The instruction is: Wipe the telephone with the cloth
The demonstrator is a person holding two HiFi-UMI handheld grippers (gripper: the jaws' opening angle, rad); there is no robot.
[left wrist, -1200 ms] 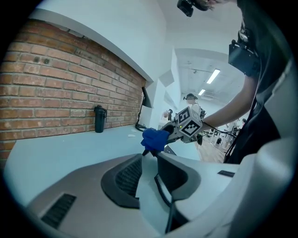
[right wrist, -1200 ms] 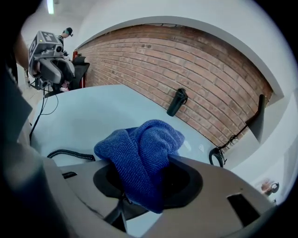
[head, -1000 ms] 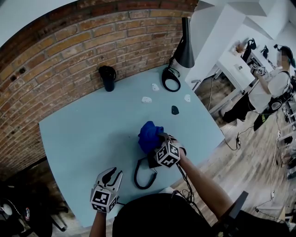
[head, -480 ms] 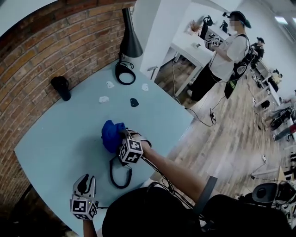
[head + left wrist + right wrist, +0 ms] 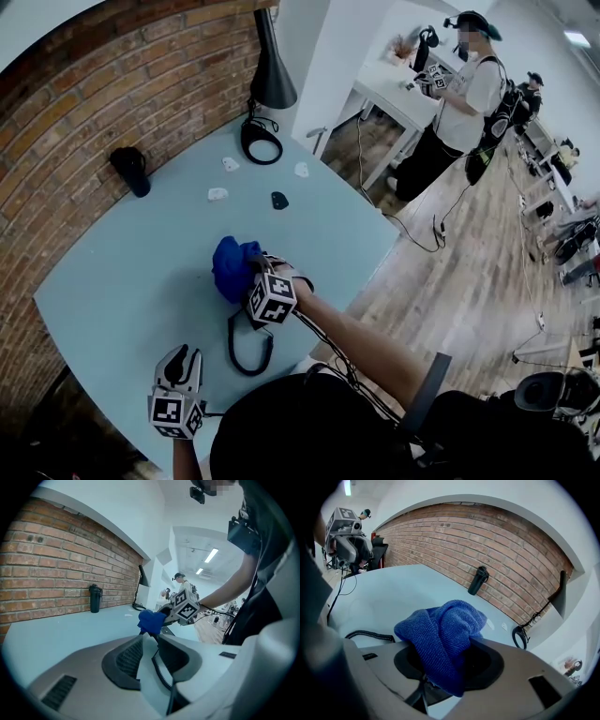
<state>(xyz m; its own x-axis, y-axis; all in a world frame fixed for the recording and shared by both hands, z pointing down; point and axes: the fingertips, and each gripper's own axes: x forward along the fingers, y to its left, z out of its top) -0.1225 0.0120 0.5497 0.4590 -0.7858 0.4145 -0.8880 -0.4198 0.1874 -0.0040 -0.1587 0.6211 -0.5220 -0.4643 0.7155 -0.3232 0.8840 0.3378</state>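
— Cloth point(image 5: 232, 267) first: where is it?
— Bunched up blue on the pale blue table point(image 5: 122, 281), about the middle and towards its right edge. The right gripper point(image 5: 258, 277) has its jaws clamped on it. That gripper's own view shows a thick fold pinched between them, with the rest spilling over the top.
— And the telephone?
— I can't make out its body. Only the black coiled cord point(image 5: 246, 349) shows, looping on the table just on the near side of the right gripper.
— Left gripper point(image 5: 183, 360)?
— At the near edge, left of the cord and well apart from the cloth. Its jaws are drawn close with a narrow gap between them and nothing held there. Through the gap you see the table and a stretch of cord.
— Anything else?
— A dark tumbler point(image 5: 129, 171) stands far left by the brick wall point(image 5: 94, 94), and a black lamp point(image 5: 272, 80) at the far corner. A few small white and dark bits lie between them. A person point(image 5: 459, 103) stands far right, beyond the table.
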